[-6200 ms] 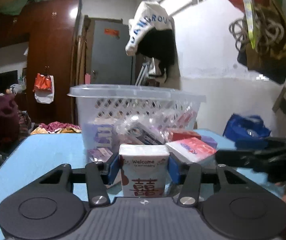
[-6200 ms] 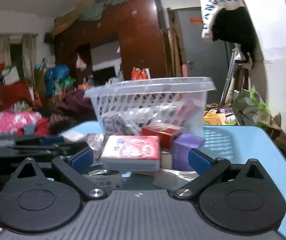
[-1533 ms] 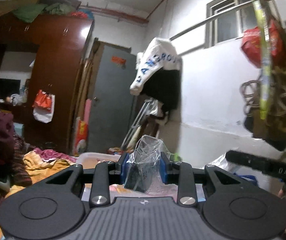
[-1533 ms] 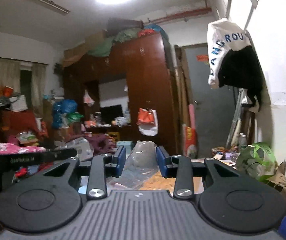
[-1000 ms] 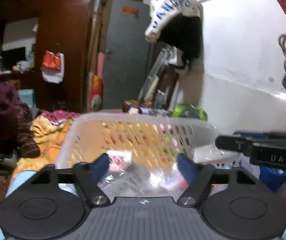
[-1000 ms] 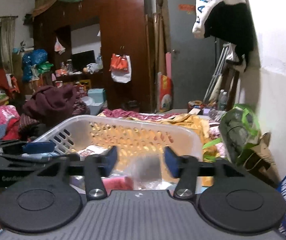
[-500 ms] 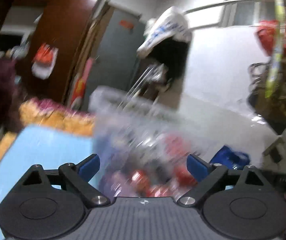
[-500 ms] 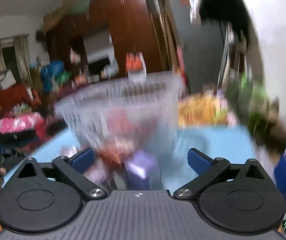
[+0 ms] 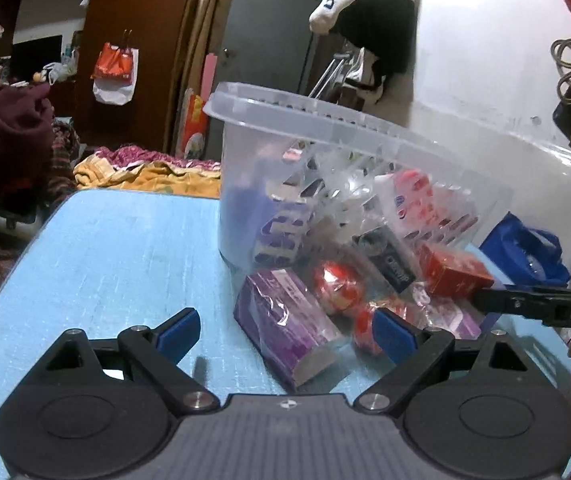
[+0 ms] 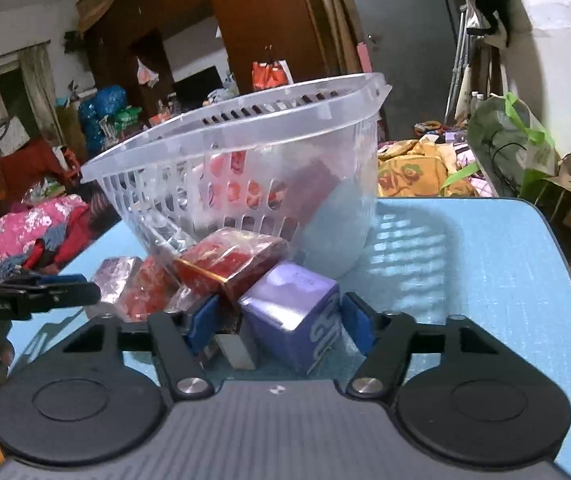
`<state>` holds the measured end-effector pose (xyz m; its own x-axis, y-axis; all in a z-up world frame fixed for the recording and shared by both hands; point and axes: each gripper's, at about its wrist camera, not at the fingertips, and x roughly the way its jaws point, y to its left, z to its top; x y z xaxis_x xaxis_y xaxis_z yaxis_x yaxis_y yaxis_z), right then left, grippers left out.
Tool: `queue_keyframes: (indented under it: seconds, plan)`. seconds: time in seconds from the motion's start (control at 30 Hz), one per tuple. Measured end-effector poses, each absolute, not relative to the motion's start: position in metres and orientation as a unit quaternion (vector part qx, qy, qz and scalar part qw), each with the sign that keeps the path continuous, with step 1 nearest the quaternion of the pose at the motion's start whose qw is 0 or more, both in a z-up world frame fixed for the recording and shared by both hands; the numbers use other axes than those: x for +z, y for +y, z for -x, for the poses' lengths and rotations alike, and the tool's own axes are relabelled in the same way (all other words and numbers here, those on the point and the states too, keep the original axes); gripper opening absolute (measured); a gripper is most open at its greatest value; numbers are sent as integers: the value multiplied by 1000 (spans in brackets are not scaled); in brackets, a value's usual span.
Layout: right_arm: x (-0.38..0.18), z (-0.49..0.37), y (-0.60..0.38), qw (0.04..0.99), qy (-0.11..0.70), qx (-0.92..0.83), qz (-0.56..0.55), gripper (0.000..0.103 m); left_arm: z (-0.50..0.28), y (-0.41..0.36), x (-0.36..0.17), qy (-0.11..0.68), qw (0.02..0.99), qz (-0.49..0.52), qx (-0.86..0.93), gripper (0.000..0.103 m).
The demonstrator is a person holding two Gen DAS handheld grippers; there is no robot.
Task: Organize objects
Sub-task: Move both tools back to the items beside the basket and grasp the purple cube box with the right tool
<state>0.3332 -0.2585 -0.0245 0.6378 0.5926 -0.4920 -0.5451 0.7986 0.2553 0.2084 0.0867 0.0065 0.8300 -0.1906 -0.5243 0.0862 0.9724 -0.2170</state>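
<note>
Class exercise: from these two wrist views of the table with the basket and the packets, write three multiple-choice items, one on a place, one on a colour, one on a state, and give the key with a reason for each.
1. Where is the purple box relative to the right gripper?
A. Between its open fingers
B. Inside the basket
C. On the floor

2. What colour is the table?
A. Brown
B. Light blue
C. White

3. What is the state of the left gripper?
A. Shut on a red packet
B. Shut on the basket rim
C. Open, holding nothing

Key: 1 A, the box sits on the table between the blue pads, in front of the clear basket. 2 B, bare light blue surface shows in both views. 3 C, its fingers are spread wide, with a purple wrapped pack lying on the table ahead of them.
</note>
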Motion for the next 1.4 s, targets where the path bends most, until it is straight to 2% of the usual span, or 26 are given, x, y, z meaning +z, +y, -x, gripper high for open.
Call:
queue_keyframes:
  seconds: [0.4,0.43,0.5,0.53,0.6,0.67,0.87,1.1,1.17,1.23,1.4]
  plan:
    - [-21,-303,-272,931,229,280,-43,58,-225,72,0,307,949,68,-34,91]
    - [-20,-302,-273,933,224,279,-45,58,-227,70,0,310,948,63,-32,89]
    - [-19,-300,-272,932,224,281,-45,58,-227,66,1,310,949,48,-22,78]
    - [-19,-299,-272,933,223,280,-43,58,-226,64,1,309,950,44,-23,65]
    - [-19,-299,-270,934,225,277,-37,58,-224,64,2,306,951,46,-21,65]
    - [-20,-299,-272,931,227,282,-43,58,-221,67,4,299,952,57,-23,60]
    - [-20,-301,-275,928,248,277,-21,59,-220,68,5,295,953,60,-26,59]
    - [-29,-303,-267,921,271,280,22,66,-222,65,5,303,951,54,-31,59]
    - [-32,-302,-266,919,277,279,33,64,-222,66,5,303,951,54,-32,59]
    - [-32,-300,-267,921,277,272,43,54,-221,66,4,303,951,54,-35,59]
    - [-22,-286,-284,932,253,255,43,53,-200,72,13,251,966,55,-29,55]
